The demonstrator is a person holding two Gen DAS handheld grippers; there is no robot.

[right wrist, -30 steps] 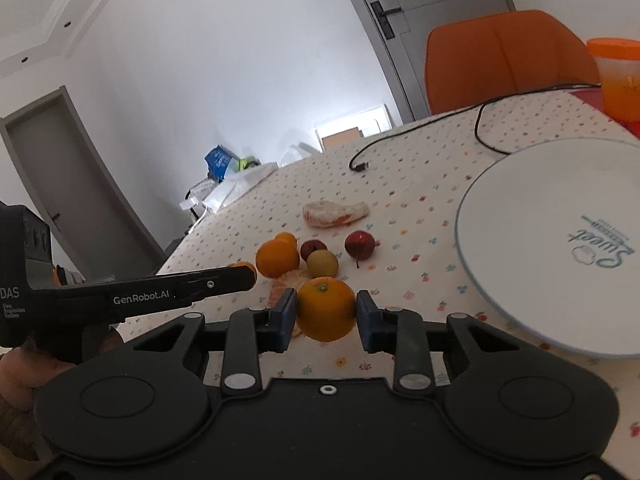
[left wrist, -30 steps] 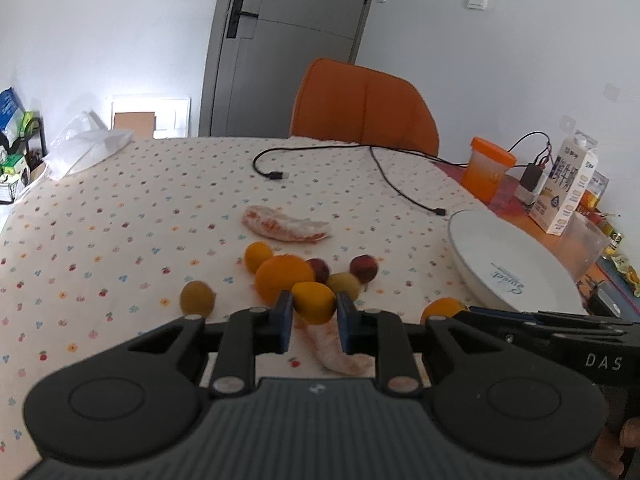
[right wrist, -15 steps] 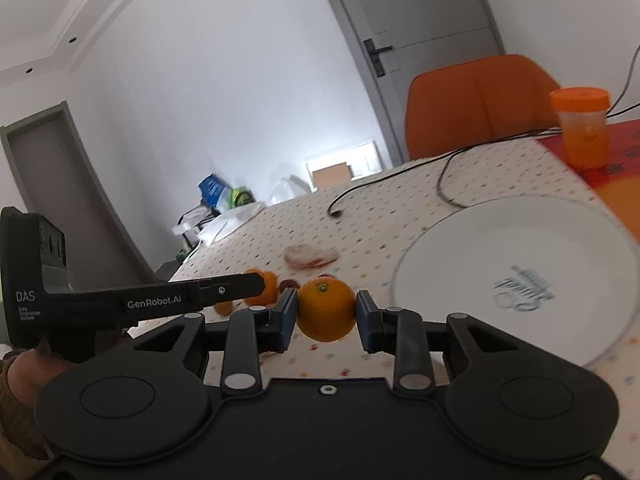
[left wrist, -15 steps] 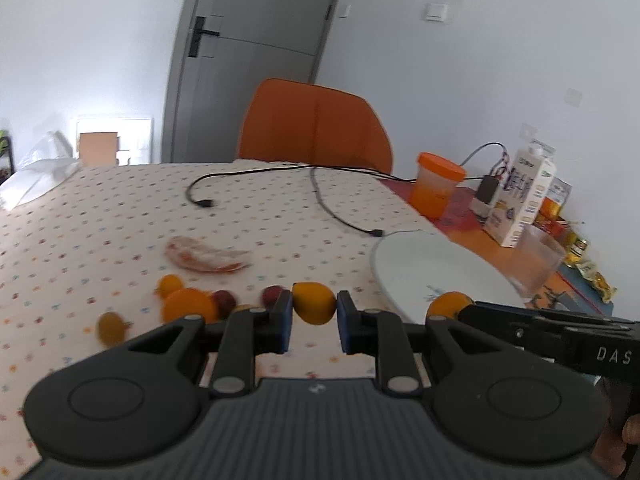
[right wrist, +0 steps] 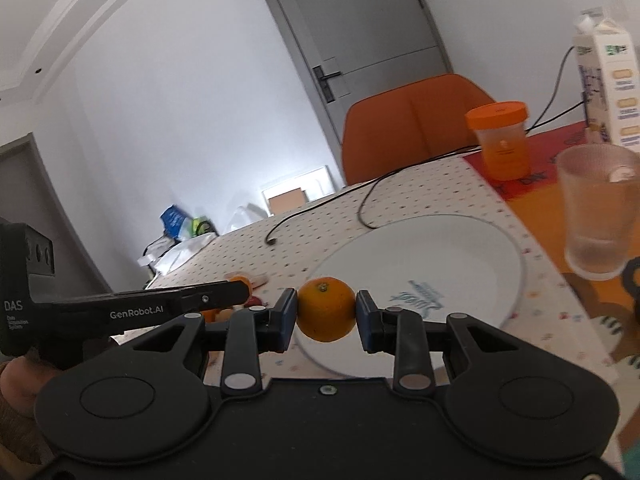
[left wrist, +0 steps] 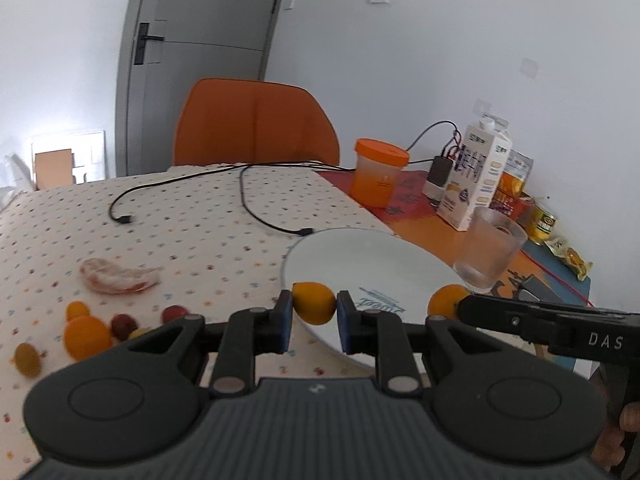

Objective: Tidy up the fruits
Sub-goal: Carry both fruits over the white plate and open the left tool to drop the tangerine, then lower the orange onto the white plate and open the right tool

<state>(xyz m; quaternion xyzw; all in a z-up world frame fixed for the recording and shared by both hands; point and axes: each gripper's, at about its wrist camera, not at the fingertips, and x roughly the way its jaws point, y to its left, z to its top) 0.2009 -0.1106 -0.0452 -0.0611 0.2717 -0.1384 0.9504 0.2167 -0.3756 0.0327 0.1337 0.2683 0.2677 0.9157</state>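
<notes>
Over the last second both grippers have carried their loads off the fruit cluster to the near rim of the white plate [left wrist: 372, 256]: the left gripper [left wrist: 314, 322] is clamped on a small yellow-orange fruit [left wrist: 314, 303], the right gripper [right wrist: 326, 318] on an orange [right wrist: 326, 314], so release onto the plate appears imminent. Remaining loose fruit [left wrist: 86, 330] lies at 9 o'clock in the left view. Legible markings: "DAS" and "GenRobot.AI" on the gripper bodies; the plate's script and the carton [left wrist: 478, 178] print are unreadable.

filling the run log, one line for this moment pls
left gripper: shut on lemon | right gripper: shut on orange | both near plate edge | plate bare
</notes>
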